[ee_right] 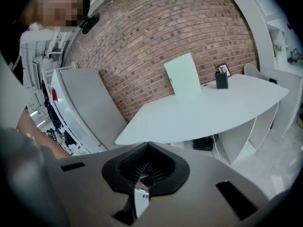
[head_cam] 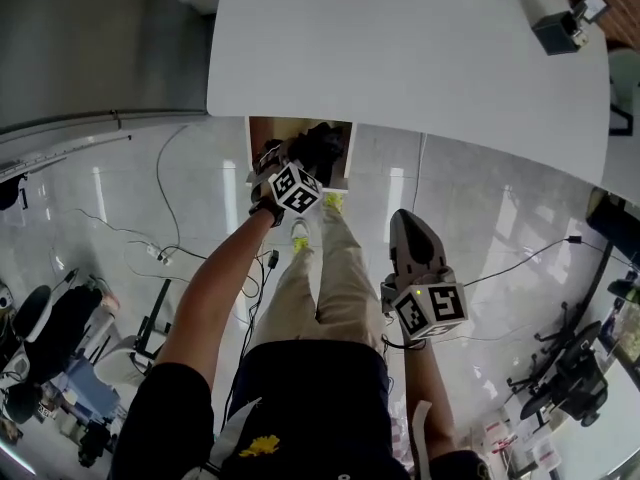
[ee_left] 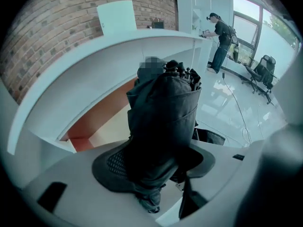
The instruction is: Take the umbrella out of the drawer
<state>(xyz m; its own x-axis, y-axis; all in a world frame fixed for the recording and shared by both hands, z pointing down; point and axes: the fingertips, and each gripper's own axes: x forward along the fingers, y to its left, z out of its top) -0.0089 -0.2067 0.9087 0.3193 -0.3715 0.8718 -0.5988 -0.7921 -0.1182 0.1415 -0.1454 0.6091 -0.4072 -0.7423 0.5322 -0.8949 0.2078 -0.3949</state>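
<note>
Folded black umbrella (ee_left: 163, 126), clamped in the left hand-held gripper (ee_left: 161, 176), jaws set fairly wide around the bunched fabric, rib tips pointing away. Over the open drawer (head_cam: 262, 133), just beside the curved front edge of the white desk (head_cam: 400, 48). Wooden drawer bottom bare where visible. Well apart to the right, over open tiled floor (head_cam: 500, 218): the right hand-held gripper (head_cam: 412, 223), jaws closed together on nothing. Loose cables (head_cam: 160, 198) across the floor at the left, office chairs (head_cam: 575, 368) far right.
</note>
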